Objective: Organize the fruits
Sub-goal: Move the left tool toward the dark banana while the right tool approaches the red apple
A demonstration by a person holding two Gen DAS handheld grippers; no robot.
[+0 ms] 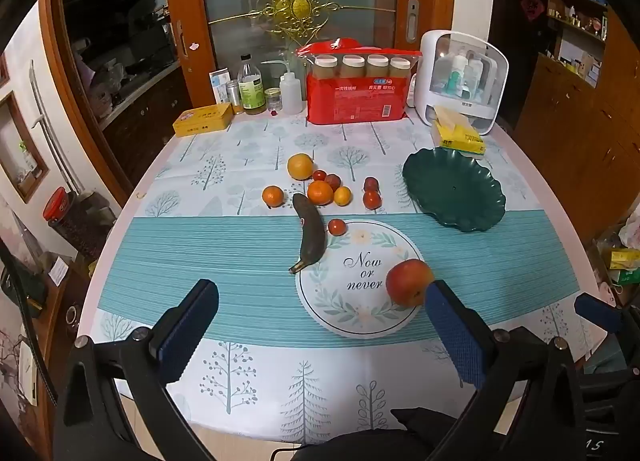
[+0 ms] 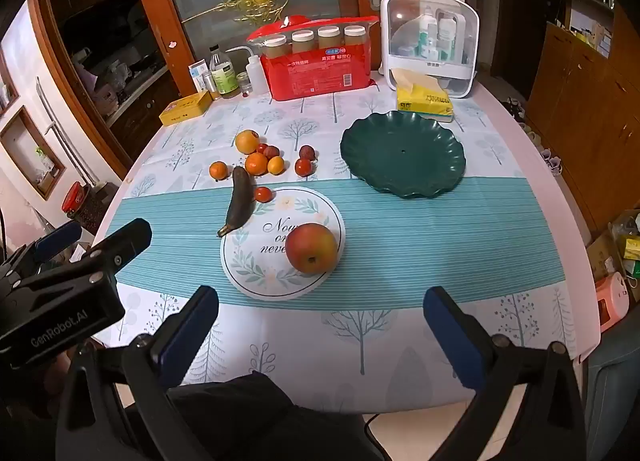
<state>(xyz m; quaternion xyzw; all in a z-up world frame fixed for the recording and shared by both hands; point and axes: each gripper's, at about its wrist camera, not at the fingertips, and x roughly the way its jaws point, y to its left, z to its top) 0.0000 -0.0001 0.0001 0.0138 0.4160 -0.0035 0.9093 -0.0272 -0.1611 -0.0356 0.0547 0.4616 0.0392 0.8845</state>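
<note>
A red-yellow apple (image 2: 312,247) rests on the round "Now or never" mat (image 2: 256,273) near the table's front. A blackened banana (image 2: 239,205) lies left of the mat. Behind it sit a large orange (image 2: 247,142), several small oranges (image 2: 256,163) and small red fruits (image 2: 303,167). An empty dark green scalloped plate (image 2: 402,153) stands at the right. My right gripper (image 2: 320,311) hangs open above the near table edge, nothing between its fingers. My left gripper (image 1: 320,303) is open too, short of the apple (image 1: 409,282); the banana (image 1: 311,231) and the green plate (image 1: 454,187) lie beyond.
At the table's back stand a red pack of paper cups (image 2: 320,69), bottles (image 2: 224,75), a yellow tin (image 2: 186,107), a tissue pack (image 2: 426,99) and a white storage box (image 2: 430,41). Wooden cabinets flank the table. A dark garment lies at the near edge.
</note>
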